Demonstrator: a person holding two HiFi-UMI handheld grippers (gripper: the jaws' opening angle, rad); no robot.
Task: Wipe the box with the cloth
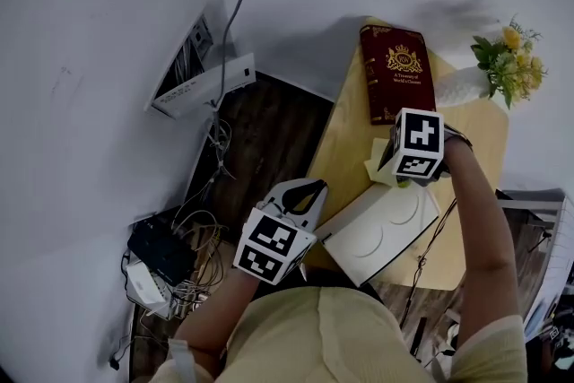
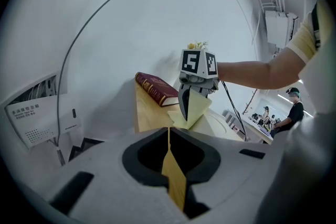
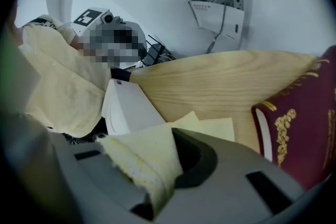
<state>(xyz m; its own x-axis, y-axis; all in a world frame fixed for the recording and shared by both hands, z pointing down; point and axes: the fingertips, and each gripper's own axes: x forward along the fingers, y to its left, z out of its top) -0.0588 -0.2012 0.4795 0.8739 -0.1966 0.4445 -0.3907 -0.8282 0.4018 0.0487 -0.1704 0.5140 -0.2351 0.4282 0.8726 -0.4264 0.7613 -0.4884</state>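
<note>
A white box (image 1: 381,229) lies on the wooden table (image 1: 345,148) near its front edge; the right gripper view shows the same box (image 3: 128,107). My right gripper (image 1: 387,168) hangs just beyond the box's far corner, shut on a pale yellow cloth (image 1: 378,168). In its own view the cloth (image 3: 142,160) is clamped between the jaws, and its loose end rests on the wood. The left gripper view shows that gripper (image 2: 185,107) with the cloth (image 2: 195,107) dangling. My left gripper (image 1: 303,193) is at the table's left edge beside the box, shut with nothing held.
A dark red book (image 1: 397,72) lies at the back of the table, with a white vase of yellow flowers (image 1: 502,67) to its right. Cables and black devices (image 1: 161,247) clutter the floor on the left. A white wall unit (image 1: 202,76) leans below the wall.
</note>
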